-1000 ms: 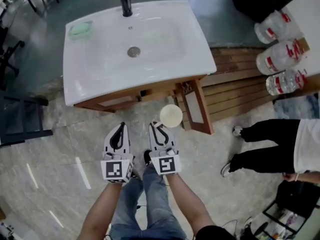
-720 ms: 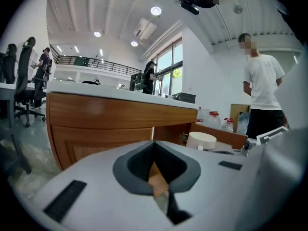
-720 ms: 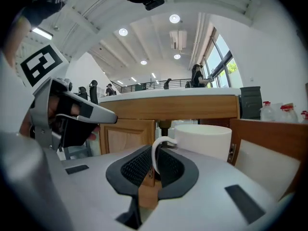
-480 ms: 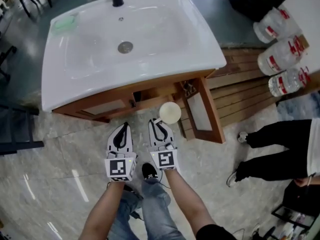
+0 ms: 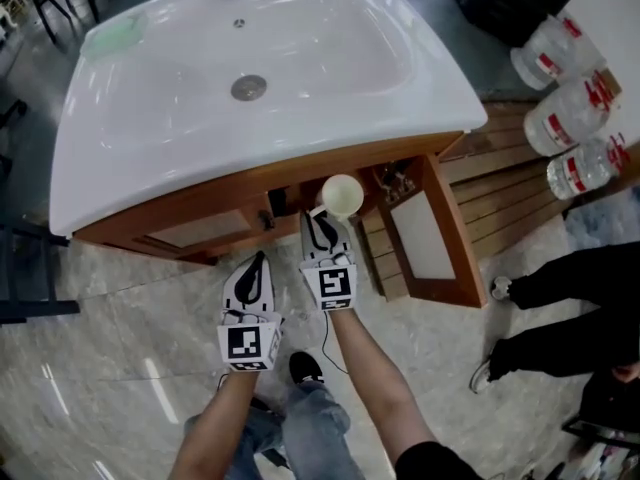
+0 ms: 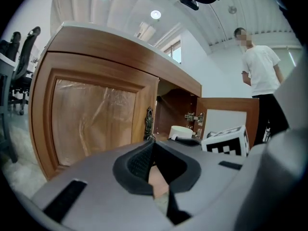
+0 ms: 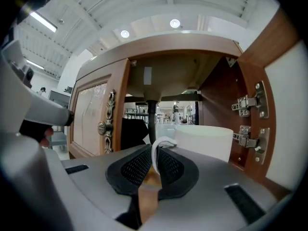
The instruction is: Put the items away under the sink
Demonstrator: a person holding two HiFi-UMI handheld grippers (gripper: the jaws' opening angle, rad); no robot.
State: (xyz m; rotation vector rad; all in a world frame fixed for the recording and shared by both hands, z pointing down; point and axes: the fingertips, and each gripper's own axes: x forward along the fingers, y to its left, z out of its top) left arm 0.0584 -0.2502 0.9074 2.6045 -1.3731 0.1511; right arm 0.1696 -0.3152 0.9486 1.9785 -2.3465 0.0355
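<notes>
A white mug (image 5: 342, 195) hangs by its handle (image 7: 158, 148) from my right gripper (image 5: 322, 220), which is shut on that handle. The mug body (image 7: 204, 141) sits just at the mouth of the open cabinet (image 7: 192, 81) under the white sink (image 5: 250, 78). The right door (image 5: 430, 243) stands swung open, its hinges (image 7: 245, 102) close beside the mug. My left gripper (image 5: 252, 273) is lower and to the left, shut with nothing in it, facing the closed left door (image 6: 94, 114).
A drain pipe (image 7: 152, 117) drops down inside the cabinet behind the mug. Large water bottles (image 5: 570, 108) lie on wooden pallets at the right. A person's legs in black trousers (image 5: 570, 308) are at the right, and a person in a white shirt (image 6: 262, 76) stands beyond the open door.
Both grippers have moved forward toward the cabinet; the right one with the mug has reached the opening under the sink edge. The left one has fallen behind.
</notes>
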